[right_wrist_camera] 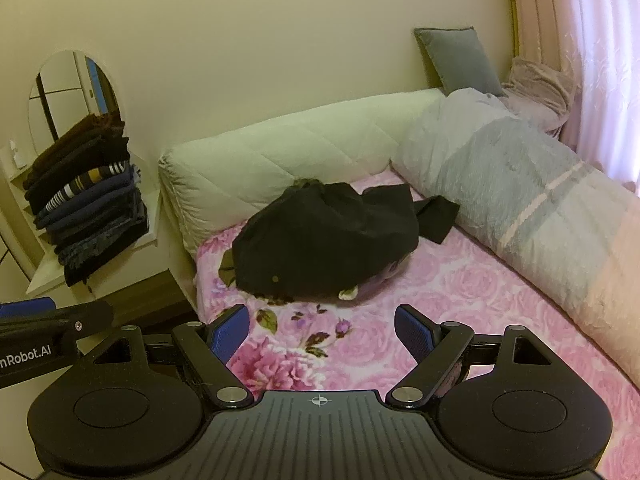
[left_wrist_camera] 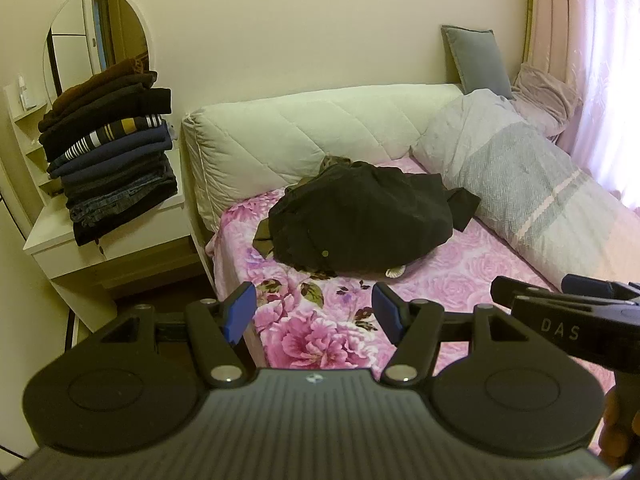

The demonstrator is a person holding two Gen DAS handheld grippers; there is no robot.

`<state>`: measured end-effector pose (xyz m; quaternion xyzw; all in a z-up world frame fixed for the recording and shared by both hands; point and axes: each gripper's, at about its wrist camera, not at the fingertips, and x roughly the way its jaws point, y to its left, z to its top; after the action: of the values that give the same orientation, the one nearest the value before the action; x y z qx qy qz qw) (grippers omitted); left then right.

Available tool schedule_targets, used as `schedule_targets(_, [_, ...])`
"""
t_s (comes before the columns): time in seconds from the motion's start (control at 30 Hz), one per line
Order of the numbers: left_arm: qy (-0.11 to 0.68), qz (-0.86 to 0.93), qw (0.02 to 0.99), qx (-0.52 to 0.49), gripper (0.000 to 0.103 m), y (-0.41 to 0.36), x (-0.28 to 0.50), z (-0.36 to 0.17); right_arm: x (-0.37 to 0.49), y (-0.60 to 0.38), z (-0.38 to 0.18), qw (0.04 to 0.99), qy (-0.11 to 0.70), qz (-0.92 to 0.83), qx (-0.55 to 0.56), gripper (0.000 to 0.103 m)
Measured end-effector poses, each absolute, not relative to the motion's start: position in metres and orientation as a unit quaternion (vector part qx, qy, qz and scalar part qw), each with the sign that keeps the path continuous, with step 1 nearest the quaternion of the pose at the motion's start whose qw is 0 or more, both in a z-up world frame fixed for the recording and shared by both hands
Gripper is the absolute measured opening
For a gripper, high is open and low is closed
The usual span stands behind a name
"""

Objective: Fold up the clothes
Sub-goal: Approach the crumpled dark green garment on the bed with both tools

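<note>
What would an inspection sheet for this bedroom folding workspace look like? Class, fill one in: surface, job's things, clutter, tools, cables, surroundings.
Surface: pink floral bedspread, mostly bare in front.
Job's things: crumpled black garment heap near the cream padded headboard; tall stack of folded dark clothes on the white bedside dresser.
Clutter: rolled grey-and-white striped duvet along the bed's right side; grey square cushion against the wall.
Tools: left tool open, empty; right tool open, empty; both short of the heap.
Cables: nothing seen.
Surroundings: oval wall mirror, pink curtain.
</note>
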<state>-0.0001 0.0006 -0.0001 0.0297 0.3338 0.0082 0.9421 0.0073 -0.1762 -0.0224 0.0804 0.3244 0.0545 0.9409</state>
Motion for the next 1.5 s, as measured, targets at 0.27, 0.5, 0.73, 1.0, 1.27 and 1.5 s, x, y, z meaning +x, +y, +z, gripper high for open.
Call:
schedule_targets(0.27, [0.339, 0.010, 0.940, 0.023, 0.060, 0.008, -0.001, -0.002, 0.004, -0.177, -0.021, 0.941, 0.325, 0.059, 0.080, 0.083])
schedule_targets(0.5, [0.342, 0.011, 0.939, 0.017, 0.060, 0.012, -0.002, -0.003, 0.008, -0.176, -0.019, 0.940, 0.326, 0.062, 0.074, 0.083])
schedule_targets(0.73, [0.342, 0.011, 0.940, 0.014, 0.060, 0.013, -0.005, -0.002, 0.009, -0.171, -0.018, 0.942, 0.324, 0.062, 0.069, 0.083])
schedule_targets(1.0, [0.346, 0.014, 0.938, 0.012, 0.060, 0.016, -0.001, -0.003, 0.012, -0.166, -0.016, 0.942, 0.323, 0.064, 0.063, 0.083])
schedule_targets(1.27, [0.348, 0.015, 0.937, 0.013, 0.060, 0.019, 0.002, -0.004, 0.017, -0.163, -0.018, 0.942, 0.323, 0.068, 0.064, 0.083])
schedule_targets(1.5, [0.351, 0.012, 0.936, 0.010, 0.060, 0.021, 0.009, -0.005, 0.019, -0.162, -0.021, 0.942, 0.322, 0.068, 0.058, 0.083])
